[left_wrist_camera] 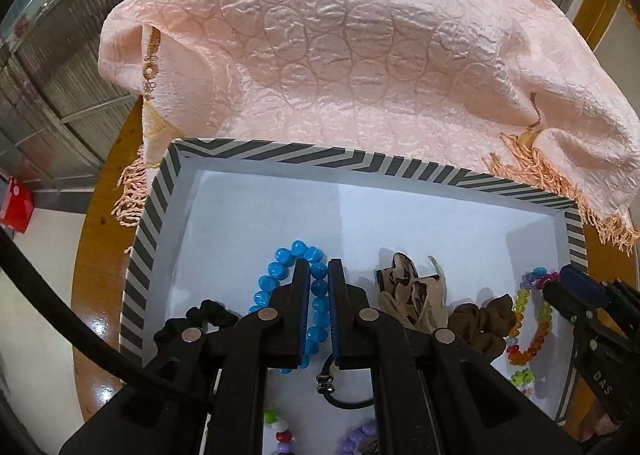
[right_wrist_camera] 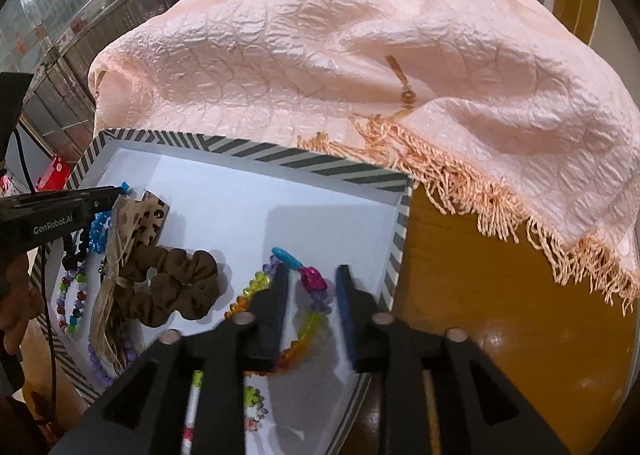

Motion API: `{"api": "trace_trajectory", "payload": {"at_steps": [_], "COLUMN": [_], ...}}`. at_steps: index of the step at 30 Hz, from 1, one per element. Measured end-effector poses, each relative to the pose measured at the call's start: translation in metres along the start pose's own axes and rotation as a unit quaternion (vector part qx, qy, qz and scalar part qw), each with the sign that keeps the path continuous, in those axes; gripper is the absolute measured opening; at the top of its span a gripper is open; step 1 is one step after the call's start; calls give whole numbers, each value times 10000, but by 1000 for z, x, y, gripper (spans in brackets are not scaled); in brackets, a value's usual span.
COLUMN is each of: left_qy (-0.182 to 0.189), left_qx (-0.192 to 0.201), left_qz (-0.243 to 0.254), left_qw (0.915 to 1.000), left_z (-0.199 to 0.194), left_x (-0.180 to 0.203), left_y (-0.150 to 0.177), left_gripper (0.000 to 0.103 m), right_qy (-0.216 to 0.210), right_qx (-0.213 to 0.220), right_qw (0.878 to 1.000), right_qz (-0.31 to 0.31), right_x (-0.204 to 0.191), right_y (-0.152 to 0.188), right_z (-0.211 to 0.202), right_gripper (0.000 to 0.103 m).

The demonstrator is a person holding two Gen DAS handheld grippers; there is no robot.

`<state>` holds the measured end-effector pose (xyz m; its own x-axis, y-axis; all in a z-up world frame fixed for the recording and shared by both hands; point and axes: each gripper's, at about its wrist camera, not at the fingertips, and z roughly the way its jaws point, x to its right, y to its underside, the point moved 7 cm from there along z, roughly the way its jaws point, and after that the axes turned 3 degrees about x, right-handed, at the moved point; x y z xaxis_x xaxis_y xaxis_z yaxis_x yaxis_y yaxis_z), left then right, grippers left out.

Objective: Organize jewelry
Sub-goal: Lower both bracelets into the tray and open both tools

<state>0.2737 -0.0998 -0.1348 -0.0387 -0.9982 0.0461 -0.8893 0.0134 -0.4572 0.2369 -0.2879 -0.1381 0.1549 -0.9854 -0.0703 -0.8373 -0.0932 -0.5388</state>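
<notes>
A striped box point(left_wrist_camera: 146, 255) with a white floor holds the jewelry. My left gripper point(left_wrist_camera: 319, 269) is nearly shut, its jaws on either side of one strand of a blue bead bracelet point(left_wrist_camera: 276, 275). My right gripper point(right_wrist_camera: 312, 275) is open, its jaws straddling a rainbow bead bracelet point(right_wrist_camera: 304, 329); it also shows in the left wrist view point(left_wrist_camera: 536, 319). A brown scrunchie point(right_wrist_camera: 172, 287), a leopard bow point(left_wrist_camera: 412, 295), a black scrunchie point(left_wrist_camera: 200, 319) and a black hair tie point(left_wrist_camera: 332, 383) lie in the box. Mixed bead bracelets point(right_wrist_camera: 72, 303) lie at its near side.
A pink quilted shawl point(left_wrist_camera: 340, 55) with fringe is heaped behind the box and overhangs its far rim. The box stands on a glossy wooden table point(right_wrist_camera: 500, 315). A red box point(left_wrist_camera: 16, 205) sits off to the left, beyond the table.
</notes>
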Motion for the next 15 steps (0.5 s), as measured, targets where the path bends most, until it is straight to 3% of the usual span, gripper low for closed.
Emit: {"api": "trace_trajectory", "payload": {"at_steps": [3, 5, 9, 15], "left_qy": [38, 124, 118, 154], "left_qx": [48, 118, 240, 380], "left_qz": [13, 56, 166, 257], "left_qw": [10000, 9998, 9995, 9988], "left_z": [-1, -8, -24, -54], "left_x": [2, 4, 10, 11], "left_y": [-1, -1, -3, 5], "left_gripper": [3, 17, 20, 20], "right_qy": [-75, -125, -234, -395], "right_qx": [63, 117, 240, 267], "right_qw": [9999, 9998, 9993, 9982], "right_qz": [60, 77, 150, 359], "right_x": [-2, -5, -11, -15], "right_y": [2, 3, 7, 23], "right_z": [-7, -14, -30, -53], "right_gripper": [42, 45, 54, 56]}}
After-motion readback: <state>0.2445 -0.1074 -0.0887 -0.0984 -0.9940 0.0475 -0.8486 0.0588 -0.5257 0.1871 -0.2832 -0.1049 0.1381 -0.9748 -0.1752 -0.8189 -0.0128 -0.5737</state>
